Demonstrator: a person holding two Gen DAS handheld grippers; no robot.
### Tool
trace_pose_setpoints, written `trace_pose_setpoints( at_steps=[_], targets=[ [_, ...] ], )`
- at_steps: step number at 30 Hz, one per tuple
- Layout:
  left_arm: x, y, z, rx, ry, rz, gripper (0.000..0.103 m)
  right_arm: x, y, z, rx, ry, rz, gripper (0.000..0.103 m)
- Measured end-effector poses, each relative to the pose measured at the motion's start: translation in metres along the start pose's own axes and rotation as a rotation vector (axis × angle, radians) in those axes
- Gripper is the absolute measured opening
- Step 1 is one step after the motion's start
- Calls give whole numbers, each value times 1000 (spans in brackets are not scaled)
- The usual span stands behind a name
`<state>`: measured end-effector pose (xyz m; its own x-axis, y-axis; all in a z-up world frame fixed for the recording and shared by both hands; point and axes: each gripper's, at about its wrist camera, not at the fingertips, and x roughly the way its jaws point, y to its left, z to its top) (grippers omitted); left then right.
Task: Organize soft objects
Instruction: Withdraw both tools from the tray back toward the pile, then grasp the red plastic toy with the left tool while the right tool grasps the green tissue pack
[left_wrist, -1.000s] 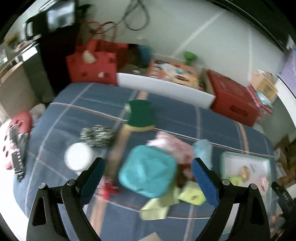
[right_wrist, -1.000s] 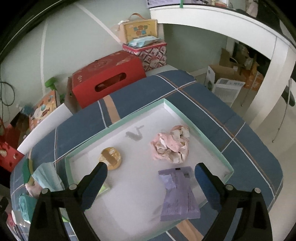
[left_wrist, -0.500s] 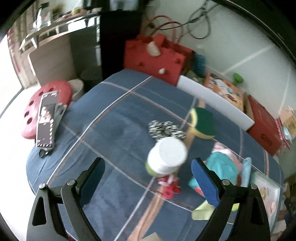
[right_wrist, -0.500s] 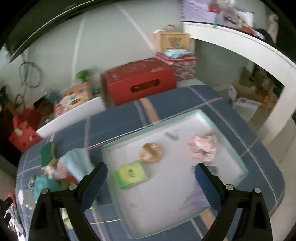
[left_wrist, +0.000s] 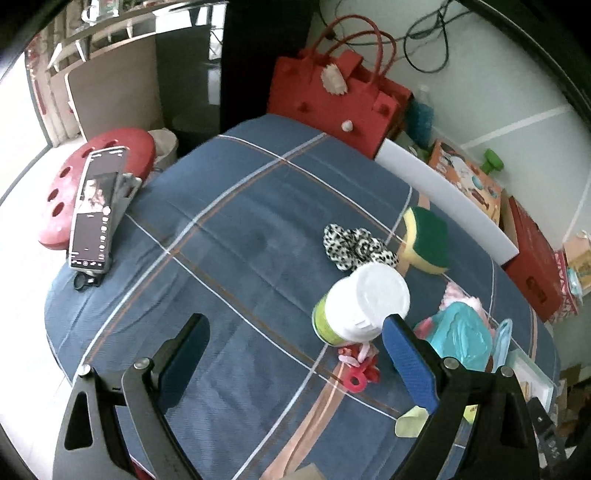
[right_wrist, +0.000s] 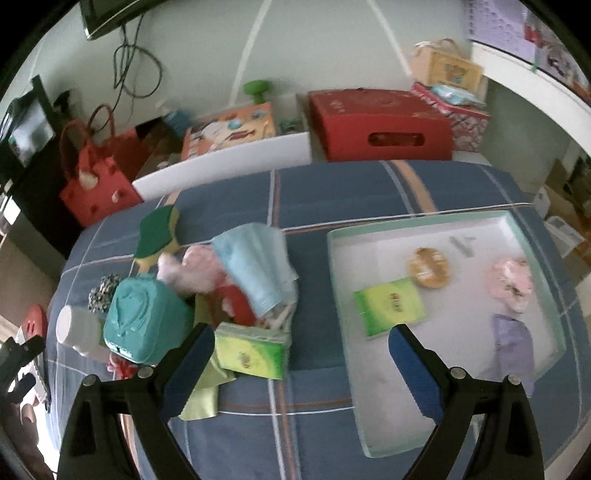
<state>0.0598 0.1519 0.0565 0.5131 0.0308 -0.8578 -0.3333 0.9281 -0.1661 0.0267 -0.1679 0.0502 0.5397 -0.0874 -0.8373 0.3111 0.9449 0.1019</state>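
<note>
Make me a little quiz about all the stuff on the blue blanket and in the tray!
1. True or false: the green and yellow sponge lies in the tray.
2. What touches the white-lidded jar? A) the spotted scrunchie B) the phone C) the red bag
3. Fill in: the left gripper and the right gripper both stand ____, holding nothing.

Key
1. False; it lies on the blanket, outside the tray.
2. A
3. open
</note>
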Motion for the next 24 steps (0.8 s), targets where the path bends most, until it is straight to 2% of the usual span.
trace_pose_setpoints(
  at_steps=[3,11,18,24],
  targets=[
    [9,-2,-1,-3,33,-18,95,16,5,-4,5,29,17,97],
    [42,-18,-12,25,123,10,95,49,18,-14,-14,80,14,97],
    [69,-34,-23,59,199,29,95,64,25,-17,-22,99,22,97],
    [90,-40,-24,47,244,51,95,70,22,-18,-11,105,20,97]
  ],
)
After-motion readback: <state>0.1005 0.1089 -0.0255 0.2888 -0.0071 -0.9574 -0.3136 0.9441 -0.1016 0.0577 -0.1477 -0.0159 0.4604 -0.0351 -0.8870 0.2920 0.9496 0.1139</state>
